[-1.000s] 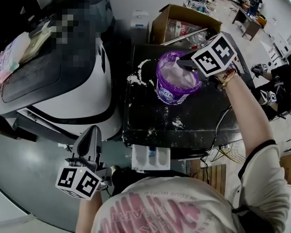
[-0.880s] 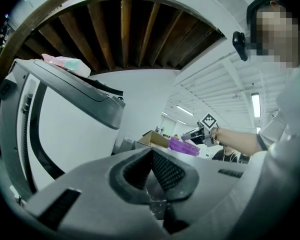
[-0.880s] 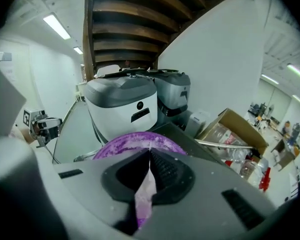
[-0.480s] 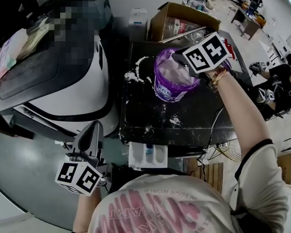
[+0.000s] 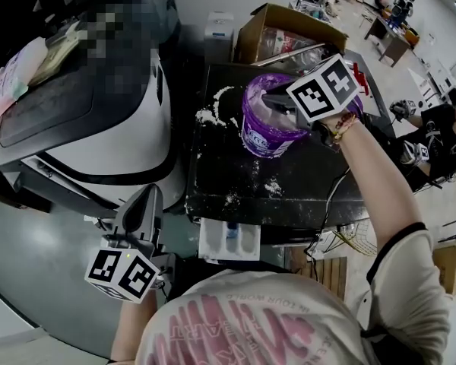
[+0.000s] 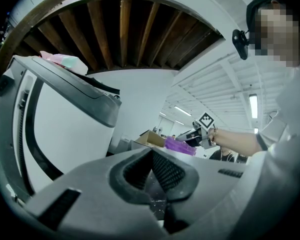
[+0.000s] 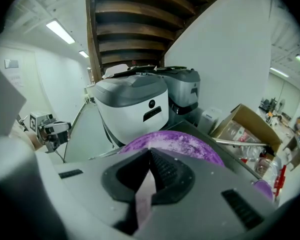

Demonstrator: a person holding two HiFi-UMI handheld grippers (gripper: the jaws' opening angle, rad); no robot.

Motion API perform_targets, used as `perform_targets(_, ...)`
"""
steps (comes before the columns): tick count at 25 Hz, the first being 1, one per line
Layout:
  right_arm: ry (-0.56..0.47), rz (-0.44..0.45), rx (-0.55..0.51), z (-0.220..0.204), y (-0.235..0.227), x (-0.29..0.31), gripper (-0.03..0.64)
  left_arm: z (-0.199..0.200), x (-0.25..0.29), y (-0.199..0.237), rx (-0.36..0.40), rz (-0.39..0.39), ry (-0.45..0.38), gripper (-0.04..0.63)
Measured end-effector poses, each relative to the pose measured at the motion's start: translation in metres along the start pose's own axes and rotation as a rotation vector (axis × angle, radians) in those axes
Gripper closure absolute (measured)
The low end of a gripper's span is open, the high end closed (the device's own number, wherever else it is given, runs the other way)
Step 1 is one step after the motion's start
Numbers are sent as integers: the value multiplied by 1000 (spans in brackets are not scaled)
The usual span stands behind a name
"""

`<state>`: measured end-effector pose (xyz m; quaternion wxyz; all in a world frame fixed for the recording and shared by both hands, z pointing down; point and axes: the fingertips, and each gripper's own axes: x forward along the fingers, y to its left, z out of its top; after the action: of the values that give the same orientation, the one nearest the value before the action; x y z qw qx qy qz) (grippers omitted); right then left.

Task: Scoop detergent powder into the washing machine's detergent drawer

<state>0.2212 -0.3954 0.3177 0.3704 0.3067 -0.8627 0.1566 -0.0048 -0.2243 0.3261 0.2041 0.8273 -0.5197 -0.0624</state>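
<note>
Early stage: the right hand-held gripper [image 5: 270, 99], clamped on the scoop [image 7: 143, 200], is at the upper-centre tub [image 5: 262, 139]. The left hand-held gripper [image 6: 152, 156] is closed and empty. The drawer [image 5: 229, 240] seemingly awaits powder.

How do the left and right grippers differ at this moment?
The right gripper reaches over the purple tub; the left gripper hangs low, away from it. The right is shut on a pale strip, likely the scoop handle; the left is shut on nothing. Both carry marker cubes.
</note>
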Motion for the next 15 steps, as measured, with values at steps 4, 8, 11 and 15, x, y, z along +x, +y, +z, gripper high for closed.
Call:
perform_targets(4, -6, 42, 16, -4, 6, -2, 615, -1, 0, -4, 1, -10, -2, 593)
perform_targets(8, -13, 74, 31, -5, 18, -6, 615, -2, 0, -8, 1, -21, -3, 593)
perform_targets(11, -6, 81, 21, -7, 21, -8, 615, -3, -2, -11, 2, -25, -4, 593)
perform_targets(15, 15, 82, -13, -7, 30, -13, 615, 0, -4, -11, 7, -26, -13, 592)
